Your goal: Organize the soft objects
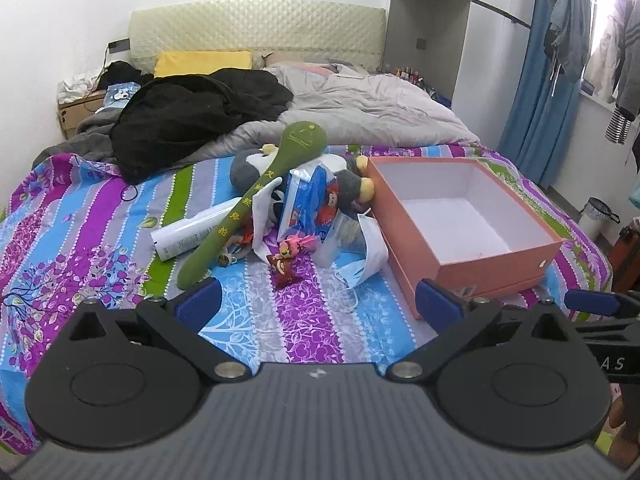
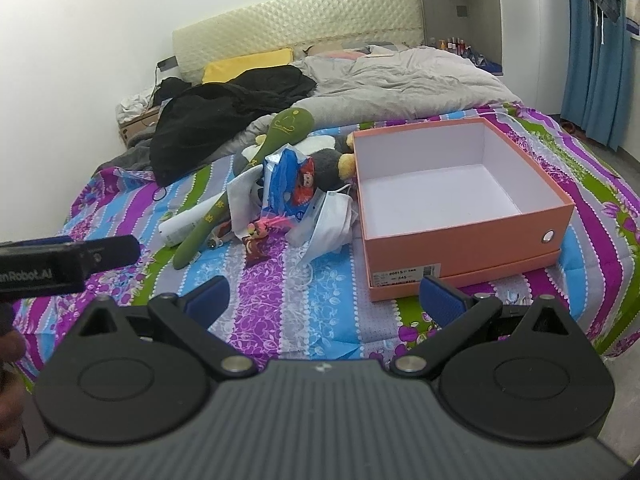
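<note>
A pile of soft things lies mid-bed: a long green plush spoon (image 1: 256, 196) (image 2: 244, 168), a grey penguin plush (image 1: 352, 184) (image 2: 324, 160), a blue-and-white plastic bag (image 1: 308, 200) (image 2: 288, 184), face masks (image 1: 368, 256) (image 2: 332, 224) and a small pink doll (image 1: 290, 248) (image 2: 260, 230). An open orange box (image 1: 500, 256) (image 2: 464, 240), white inside and holding nothing, stands right of the pile. My left gripper (image 1: 318, 300) is open above the sheet, short of the pile. My right gripper (image 2: 324, 296) is open too, near the box's front corner.
A white tube (image 1: 188, 236) (image 2: 180, 228) lies left of the spoon. A black jacket (image 1: 188, 120) (image 2: 224, 116) and grey duvet (image 1: 380, 108) (image 2: 408, 80) cover the far half. The striped floral sheet (image 1: 60, 240) (image 2: 300, 312) is bare near me. Blue curtains (image 1: 548, 80) hang right.
</note>
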A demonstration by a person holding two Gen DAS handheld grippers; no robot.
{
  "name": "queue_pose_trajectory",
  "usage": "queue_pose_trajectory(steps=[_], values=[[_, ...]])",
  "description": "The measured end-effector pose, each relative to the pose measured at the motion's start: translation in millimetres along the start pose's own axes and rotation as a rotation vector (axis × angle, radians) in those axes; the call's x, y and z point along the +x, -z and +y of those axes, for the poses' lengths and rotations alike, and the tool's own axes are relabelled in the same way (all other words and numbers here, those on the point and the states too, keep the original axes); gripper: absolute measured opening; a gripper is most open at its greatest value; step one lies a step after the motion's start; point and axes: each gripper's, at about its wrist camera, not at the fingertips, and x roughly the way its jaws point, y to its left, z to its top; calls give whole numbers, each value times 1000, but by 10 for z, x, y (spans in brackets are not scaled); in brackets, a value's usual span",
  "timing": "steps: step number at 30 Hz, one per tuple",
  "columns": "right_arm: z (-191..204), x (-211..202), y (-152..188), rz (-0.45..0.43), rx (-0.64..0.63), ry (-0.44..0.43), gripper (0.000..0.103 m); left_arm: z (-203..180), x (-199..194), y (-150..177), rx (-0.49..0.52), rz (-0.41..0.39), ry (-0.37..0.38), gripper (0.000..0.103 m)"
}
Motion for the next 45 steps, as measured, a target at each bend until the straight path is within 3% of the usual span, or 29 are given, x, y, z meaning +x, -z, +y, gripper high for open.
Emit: queue_pose_trajectory(steps=[45], values=[[-21,69,15,27,21,-7,103,44,115,38,-17,24,-7,103]])
